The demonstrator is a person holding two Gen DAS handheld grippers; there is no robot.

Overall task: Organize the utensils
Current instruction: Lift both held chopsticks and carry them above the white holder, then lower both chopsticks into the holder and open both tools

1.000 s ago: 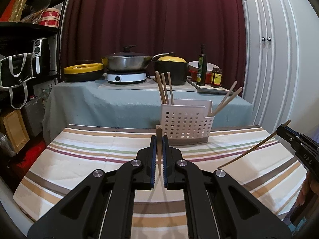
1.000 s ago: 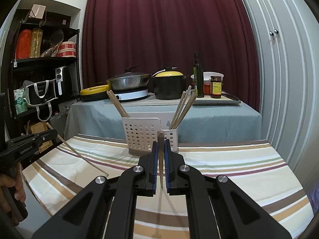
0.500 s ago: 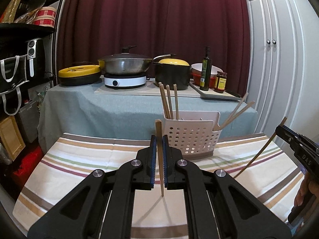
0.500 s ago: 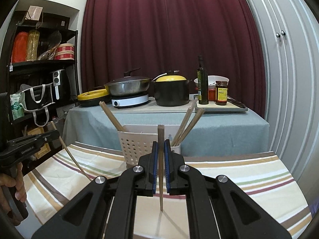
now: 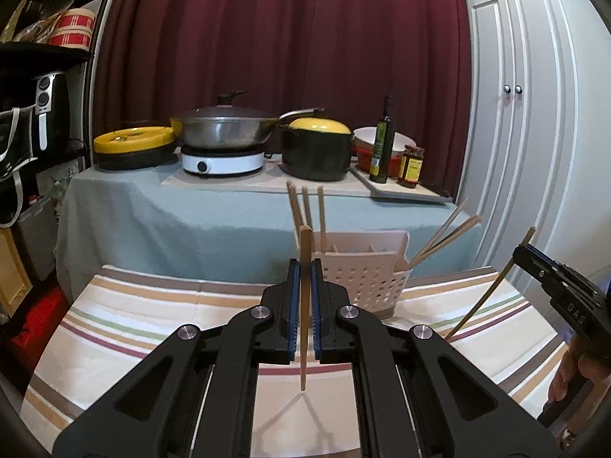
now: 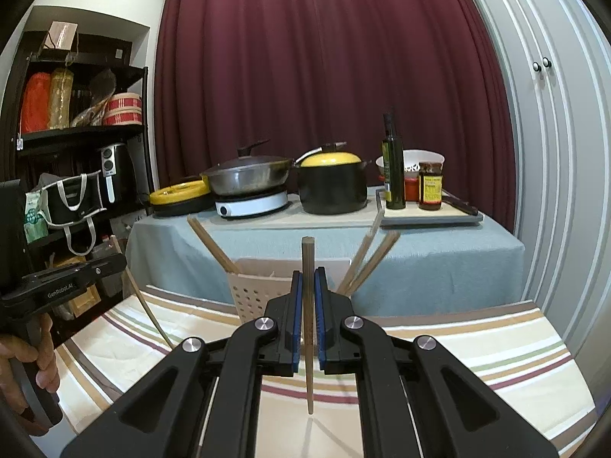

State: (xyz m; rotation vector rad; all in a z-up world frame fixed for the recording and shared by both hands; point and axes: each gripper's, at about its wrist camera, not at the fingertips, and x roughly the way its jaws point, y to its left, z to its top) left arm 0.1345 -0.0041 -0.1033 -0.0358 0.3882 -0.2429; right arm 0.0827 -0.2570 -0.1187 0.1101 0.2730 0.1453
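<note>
My left gripper (image 5: 304, 267) is shut on a wooden chopstick (image 5: 304, 351) held upright, its tip just above the striped cloth. My right gripper (image 6: 308, 276) is likewise shut on a second chopstick (image 6: 308, 374), lifted upright. Beyond both stands a white perforated utensil holder (image 5: 366, 286) (image 6: 252, 294) with several chopsticks leaning in its left (image 5: 305, 206) and right (image 5: 446, 234) compartments. From the left wrist view the right gripper (image 5: 529, 252) shows at the right edge with its chopstick (image 5: 488, 297) slanting down. The left gripper (image 6: 114, 263) shows at the left of the right wrist view.
The striped tablecloth (image 5: 145, 328) covers the near table. Behind it a blue-covered table (image 5: 172, 221) carries a wok on a burner (image 5: 223, 133), a black pot with a yellow lid (image 5: 317, 145), an oil bottle (image 5: 382, 141) and jars (image 5: 410, 166). A shelf (image 6: 76, 133) stands left, a white cupboard (image 5: 523, 133) right.
Both grippers have risen and tilted up, lifting their chopsticks off the cloth to stand upright. The holder now sits lower and closer in both views.
</note>
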